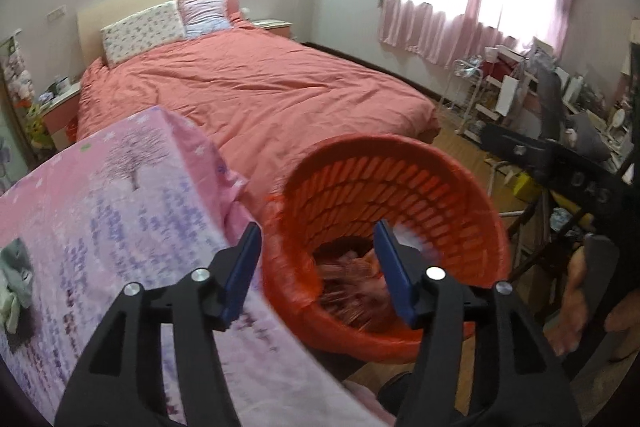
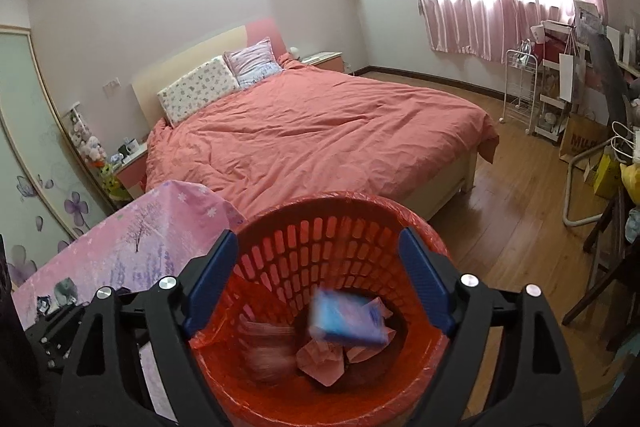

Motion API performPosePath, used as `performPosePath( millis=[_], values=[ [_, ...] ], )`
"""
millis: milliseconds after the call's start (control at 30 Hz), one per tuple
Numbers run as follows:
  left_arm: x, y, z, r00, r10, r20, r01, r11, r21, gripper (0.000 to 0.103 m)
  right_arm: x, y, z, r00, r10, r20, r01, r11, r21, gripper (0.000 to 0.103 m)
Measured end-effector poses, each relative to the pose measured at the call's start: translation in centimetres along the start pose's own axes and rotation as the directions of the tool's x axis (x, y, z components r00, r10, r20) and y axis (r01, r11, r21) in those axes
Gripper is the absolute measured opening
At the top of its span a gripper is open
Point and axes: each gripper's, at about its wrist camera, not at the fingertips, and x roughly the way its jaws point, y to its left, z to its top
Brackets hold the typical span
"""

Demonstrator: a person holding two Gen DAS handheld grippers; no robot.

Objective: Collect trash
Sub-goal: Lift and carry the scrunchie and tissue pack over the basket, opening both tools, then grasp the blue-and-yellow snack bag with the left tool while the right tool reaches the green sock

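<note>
A red slotted trash basket (image 2: 340, 251) with a red liner stands on the wooden floor beside a table with a pink cloth (image 2: 132, 247). My right gripper (image 2: 316, 283) is open above the basket's mouth. A blue packet (image 2: 348, 319), blurred, is inside the basket below the gripper, over crumpled pink paper (image 2: 320, 359). My left gripper (image 1: 316, 267) is open and empty at the basket's near rim (image 1: 288, 227). The basket's inside (image 1: 400, 195) shows blurred trash at the bottom. The right gripper's body (image 1: 560, 163) shows in the left wrist view at the right.
A bed with a salmon cover (image 2: 320, 131) fills the middle of the room. A crumpled grey-green item (image 1: 16, 279) lies on the pink cloth. White racks and clutter (image 2: 560, 95) line the right wall under pink curtains. A bedside table (image 2: 128, 163) stands at the left.
</note>
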Motion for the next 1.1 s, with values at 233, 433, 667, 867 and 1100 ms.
performPosePath(
  millis=[233,433,667,867,1100],
  values=[
    [-2.7,4.6,-2.1,0.995,0.103,0.007,-0.103,0.994,-0.037,0.067,-1.0,1.7,-0.8,1.000,-0.024,-0.006,0.024,0.999,-0.049,0.083],
    [-6.0,10.5,-4.7,0.980,0.199,-0.004,-0.198,0.973,-0.117,0.072,-1.3,5.2,-2.2,0.999,0.009,-0.040,-0.014,0.992,-0.126,0.083],
    [-10.9,20.9,-7.8,0.915,0.401,-0.040,-0.398,0.884,-0.243,0.078,-0.8,10.3,-5.5,0.988,0.066,-0.136,-0.094,0.972,-0.215,0.082],
    [-13.9,31.7,-9.5,0.827,0.548,-0.127,-0.546,0.728,-0.415,0.078,-0.5,14.8,-8.2,0.979,0.090,-0.182,-0.142,0.942,-0.303,0.082],
    [-11.9,40.8,-7.7,0.758,0.591,-0.276,-0.639,0.587,-0.497,0.088,0.0,18.4,-9.6,0.971,0.108,-0.212,-0.180,0.916,-0.359,0.082]
  ],
)
